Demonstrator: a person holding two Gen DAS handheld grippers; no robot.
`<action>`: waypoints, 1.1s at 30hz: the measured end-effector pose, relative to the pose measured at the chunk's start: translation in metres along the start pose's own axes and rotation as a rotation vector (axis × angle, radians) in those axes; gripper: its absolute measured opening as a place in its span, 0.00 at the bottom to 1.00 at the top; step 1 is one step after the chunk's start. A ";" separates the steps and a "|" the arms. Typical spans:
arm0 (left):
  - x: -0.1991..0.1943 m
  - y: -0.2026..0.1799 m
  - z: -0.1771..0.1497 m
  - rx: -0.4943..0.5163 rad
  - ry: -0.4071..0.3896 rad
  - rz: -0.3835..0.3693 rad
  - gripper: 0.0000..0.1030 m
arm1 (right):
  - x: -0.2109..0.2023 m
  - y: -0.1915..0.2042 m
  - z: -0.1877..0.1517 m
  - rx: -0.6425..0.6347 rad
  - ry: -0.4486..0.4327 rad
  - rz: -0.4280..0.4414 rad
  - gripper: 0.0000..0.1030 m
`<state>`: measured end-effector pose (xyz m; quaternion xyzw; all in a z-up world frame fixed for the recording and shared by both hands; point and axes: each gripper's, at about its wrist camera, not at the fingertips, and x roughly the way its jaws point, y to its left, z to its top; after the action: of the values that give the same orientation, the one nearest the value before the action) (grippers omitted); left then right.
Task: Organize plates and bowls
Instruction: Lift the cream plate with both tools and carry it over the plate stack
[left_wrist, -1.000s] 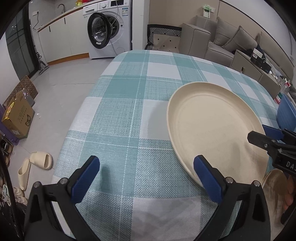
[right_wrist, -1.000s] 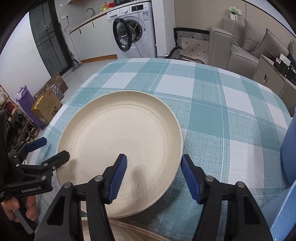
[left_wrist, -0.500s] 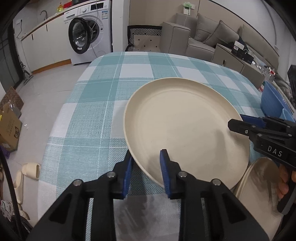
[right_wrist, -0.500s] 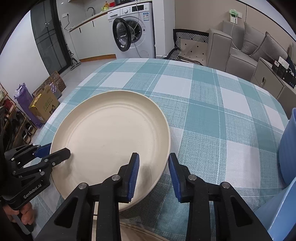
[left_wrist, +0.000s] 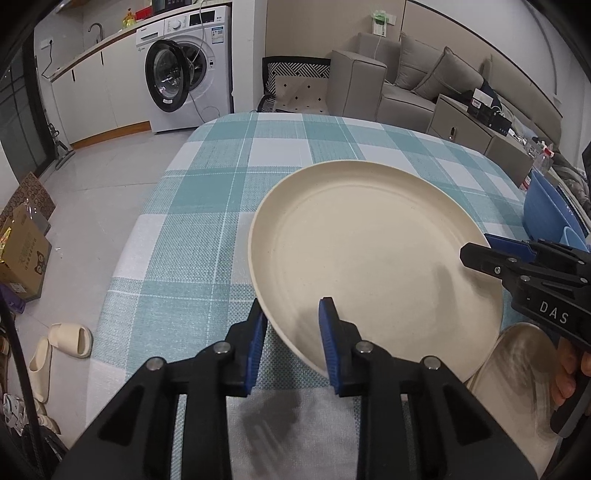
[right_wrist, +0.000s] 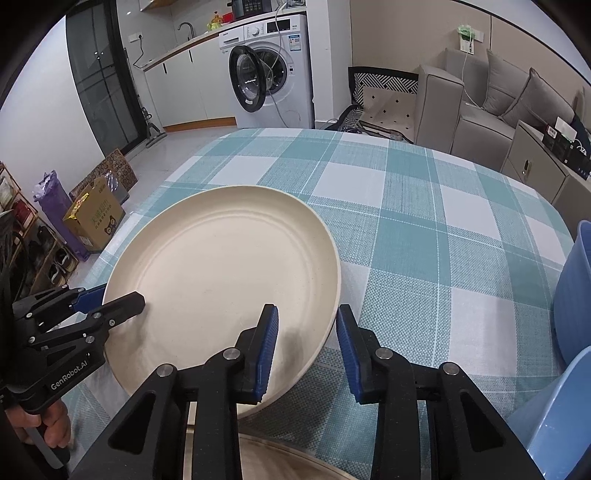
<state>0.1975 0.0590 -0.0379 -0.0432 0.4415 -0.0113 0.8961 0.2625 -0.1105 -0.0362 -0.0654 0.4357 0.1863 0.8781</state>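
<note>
Two grippers clamped on one cream plate (left_wrist: 373, 254) over checked tablecloth (left_wrist: 207, 206): left gripper (left_wrist: 291, 341) on near-left rim, right gripper (right_wrist: 306, 350) on near-right rim. Advise: lift both together, keep plate level, avoid twisting; second plate (left_wrist: 524, 373) lies below.

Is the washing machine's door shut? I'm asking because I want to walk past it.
No: in the right wrist view the washing machine has its round door swung open toward the room.
</note>
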 end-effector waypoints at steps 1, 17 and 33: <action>-0.001 0.000 0.000 -0.003 -0.002 -0.003 0.26 | -0.001 0.000 0.001 0.001 -0.005 0.001 0.32; -0.033 -0.004 -0.002 -0.009 -0.059 0.007 0.26 | -0.045 0.007 -0.003 -0.014 -0.082 0.017 0.32; -0.077 -0.020 -0.023 0.001 -0.124 0.015 0.27 | -0.103 0.011 -0.029 -0.025 -0.161 0.026 0.32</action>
<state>0.1328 0.0425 0.0113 -0.0399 0.3855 -0.0025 0.9219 0.1803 -0.1364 0.0283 -0.0557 0.3619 0.2077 0.9071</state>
